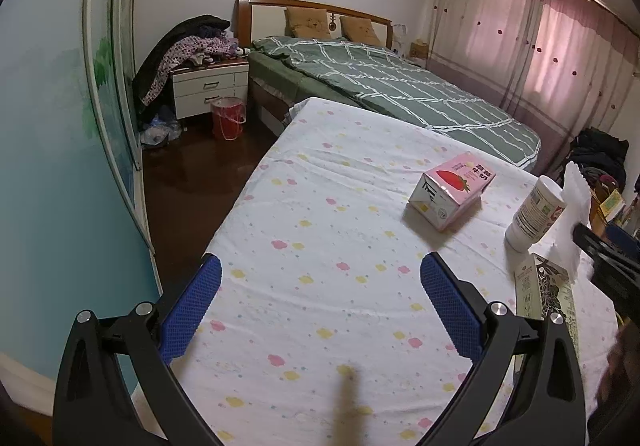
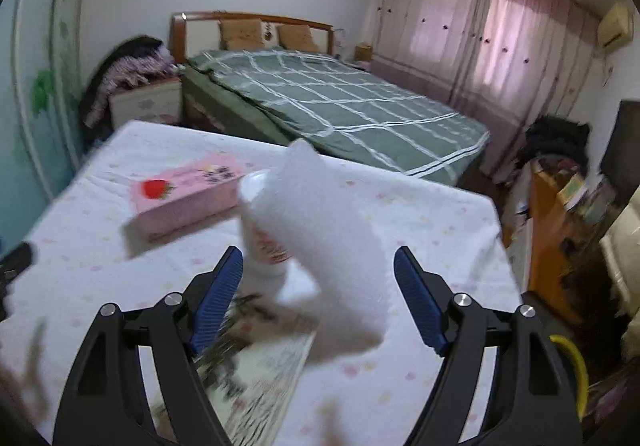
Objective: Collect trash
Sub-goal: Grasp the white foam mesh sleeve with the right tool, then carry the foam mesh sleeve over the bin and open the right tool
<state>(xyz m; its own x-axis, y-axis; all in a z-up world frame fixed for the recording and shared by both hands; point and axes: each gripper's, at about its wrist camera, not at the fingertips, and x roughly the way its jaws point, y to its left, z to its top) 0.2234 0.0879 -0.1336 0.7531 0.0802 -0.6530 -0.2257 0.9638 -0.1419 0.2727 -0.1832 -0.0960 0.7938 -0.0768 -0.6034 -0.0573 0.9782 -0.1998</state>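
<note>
Table (image 1: 304, 205) under a white sheet with pink and yellow blots, standing at the foot of a green-checked bed (image 1: 400, 93).

Left gripper (image 1: 320, 302) is hanging over the table's near left part, jaws standing wide apart, nothing between them, only bare sheet.

Right gripper (image 2: 318, 294) is coming in over the near right edge, its picture blurred. Jaws apart. A white crinkled sheet of foam wrap (image 2: 332, 246) is standing up between the blue pads (image 2: 218, 302), touching neither as far as I can tell.

Trash on the table, all toward the right side:
- pink strawberry milk carton (image 1: 452, 189), lying on its side near the far right part.
- white cup-shaped container (image 1: 534, 211), just beside the foam wrap, tipped over toward the right edge.
- flat printed packet (image 1: 548, 294), lying under or beside the wrap at the near right edge.

Handling, my judgement: the foam wrap is looking very light, soft and springy; it will crush and not slip, so pinching its lower middle between the pads should do. The carton is looking stiff but probably empty and light; take it across the narrow sides. The container is round and smooth, likely to roll; grip it around the body.

A red bucket (image 1: 228, 117) is sitting on the floor by the nightstand (image 1: 212, 85), possibly the bin.
</note>
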